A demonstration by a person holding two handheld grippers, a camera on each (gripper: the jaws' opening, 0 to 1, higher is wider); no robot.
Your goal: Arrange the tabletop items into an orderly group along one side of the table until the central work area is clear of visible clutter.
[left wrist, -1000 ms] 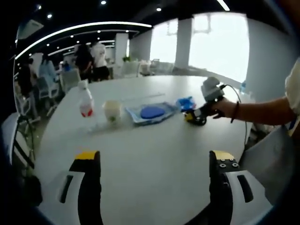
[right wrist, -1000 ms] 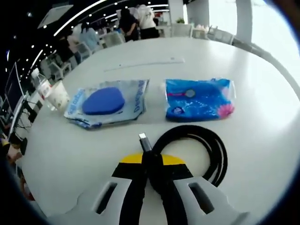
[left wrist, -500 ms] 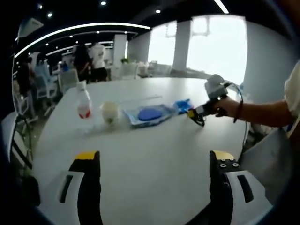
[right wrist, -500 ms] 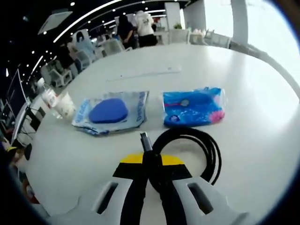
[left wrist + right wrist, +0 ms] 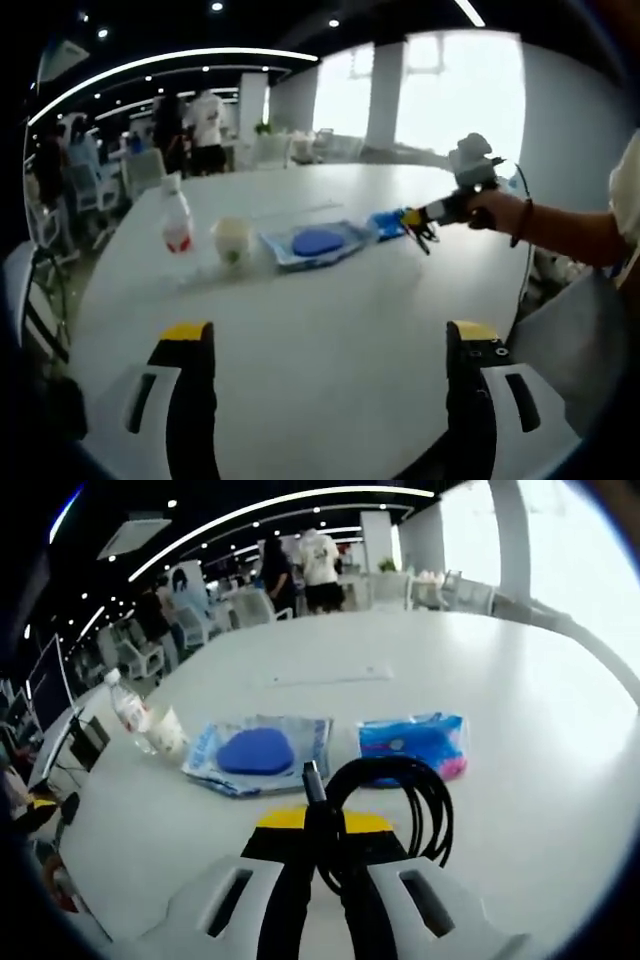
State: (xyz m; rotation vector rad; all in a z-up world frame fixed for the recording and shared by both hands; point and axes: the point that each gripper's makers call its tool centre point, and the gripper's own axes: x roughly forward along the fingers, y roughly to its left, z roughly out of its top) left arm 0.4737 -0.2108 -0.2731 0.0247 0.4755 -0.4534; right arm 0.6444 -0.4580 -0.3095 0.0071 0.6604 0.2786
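Right tongs point(image 5: 325, 825) clamped on coiled black cable point(image 5: 400, 800), left tongs point(image 5: 330, 345) apart, holding nothing

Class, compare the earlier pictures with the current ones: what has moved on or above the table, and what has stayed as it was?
The right gripper, still shut on the coiled black cable, has lifted it off the table; the loop now hangs above the blue tissue pack. The pouch with the blue sponge, cup and bottle have not moved. The left gripper stays open.

Black, yellow-tipped jaws on two handheld grippers
The left gripper point(image 5: 330, 345) has slotted white bases and screws; a dark band circles the person's wrist point(image 5: 523, 214).
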